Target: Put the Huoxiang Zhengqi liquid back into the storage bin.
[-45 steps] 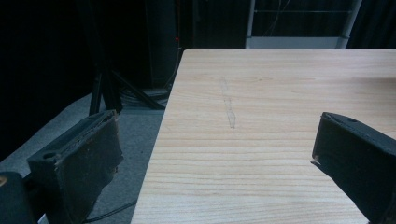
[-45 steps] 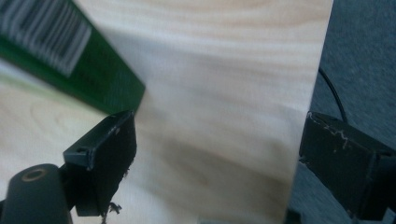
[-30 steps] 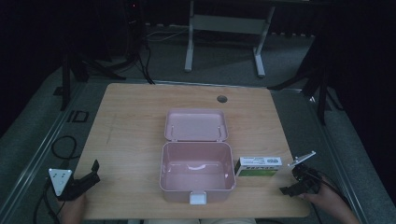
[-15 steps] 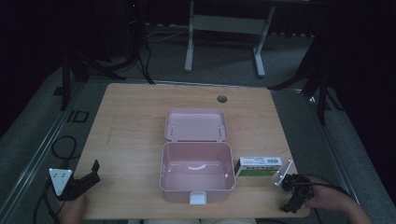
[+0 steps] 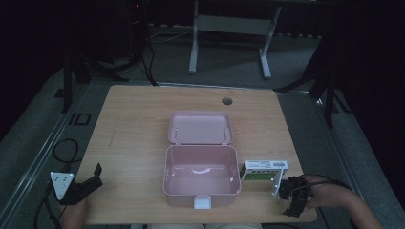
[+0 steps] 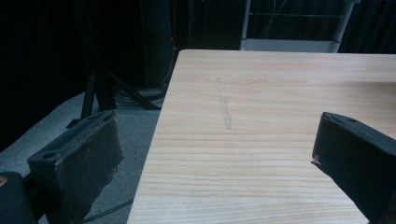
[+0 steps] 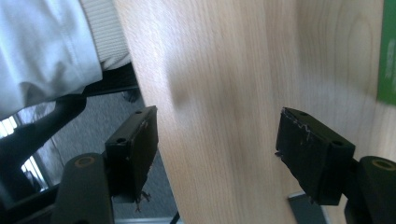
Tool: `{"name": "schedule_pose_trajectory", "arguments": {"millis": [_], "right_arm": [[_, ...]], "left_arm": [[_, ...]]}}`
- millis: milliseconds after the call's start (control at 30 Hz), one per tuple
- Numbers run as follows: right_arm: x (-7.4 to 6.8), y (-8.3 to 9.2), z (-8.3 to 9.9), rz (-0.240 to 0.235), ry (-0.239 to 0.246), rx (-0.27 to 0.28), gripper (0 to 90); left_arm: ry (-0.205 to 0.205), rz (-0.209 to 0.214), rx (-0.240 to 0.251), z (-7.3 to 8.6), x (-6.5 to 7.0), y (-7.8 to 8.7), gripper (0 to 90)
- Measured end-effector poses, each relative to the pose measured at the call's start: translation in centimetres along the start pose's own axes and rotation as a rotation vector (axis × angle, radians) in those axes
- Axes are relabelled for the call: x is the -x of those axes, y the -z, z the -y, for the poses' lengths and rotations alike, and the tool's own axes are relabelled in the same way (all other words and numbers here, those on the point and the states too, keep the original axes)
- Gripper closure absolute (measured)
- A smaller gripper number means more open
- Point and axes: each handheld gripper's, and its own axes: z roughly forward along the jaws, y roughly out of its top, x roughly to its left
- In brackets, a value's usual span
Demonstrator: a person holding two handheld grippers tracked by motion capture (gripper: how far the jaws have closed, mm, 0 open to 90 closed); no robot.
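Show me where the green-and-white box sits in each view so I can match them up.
High view: the green-and-white box lies right of the open pink case, apart from it.
Right gripper view: a green strip at the upper right edge, apparently the box's face.
Left gripper view: faces bare wood with a pale streak, away from the box.
Shared landmark: the wooden tabletop and its edge.

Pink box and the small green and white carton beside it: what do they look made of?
The pink box looks like moulded plastic: uniform matte pink, rounded corners, thin walls, open hinged lid and a pale front latch. The small carton seems to be printed cardboard, judging by its sharp edges and flat green and white faces, though it is too small to be sure.
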Motion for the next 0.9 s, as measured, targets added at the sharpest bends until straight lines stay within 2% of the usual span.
{"name": "schedule_pose_trajectory", "arguments": {"millis": [67,300,433,533,633,667,700,767,800,900], "right_arm": [[-0.2,0.5,-1.0,0.007,0.042,-0.025,30.7],[-0.8,1.9,-3.2,0.005,0.102,-0.052,31.7],[-0.9,3.1,-4.3,0.038,0.133,-0.047,30.3],[-0.7,4.6,-4.6,0.098,0.157,-0.02,29.4],[-0.2,6.2,-4.7,0.135,0.167,-0.002,29.4],[0.6,7.1,-4.7,0.158,0.161,0.01,30.5],[0.6,7.1,-4.7,0.158,0.161,0.01,30.5],[1.4,7.8,-4.6,0.18,0.154,0.013,30.9],[1.8,8.1,-4.5,0.209,0.159,0.017,31.0],[3.4,8.5,-4.5,0.219,0.138,0.009,32.1]], "left_arm": [[0.0,0.0,-0.001,0.0,0.0,0.0,1.6],[0.0,0.003,-0.002,0.0,0.0,0.0,1.6],[0.003,0.005,0.001,0.0,0.0,0.0,1.6],[0.006,0.006,0.002,0.0,-0.1,0.0,1.6],[0.0,0.006,0.0,0.0,0.0,0.0,1.6],[0.0,0.006,0.0,0.0,0.0,0.0,1.7],[0.001,0.005,-0.001,0.0,0.0,0.0,1.7],[0.002,0.006,0.0,0.0,0.0,0.0,1.6],[0.002,0.006,0.0,0.0,0.0,0.0,1.6],[-0.001,0.008,-0.002,0.0,0.0,0.0,1.6]]}}
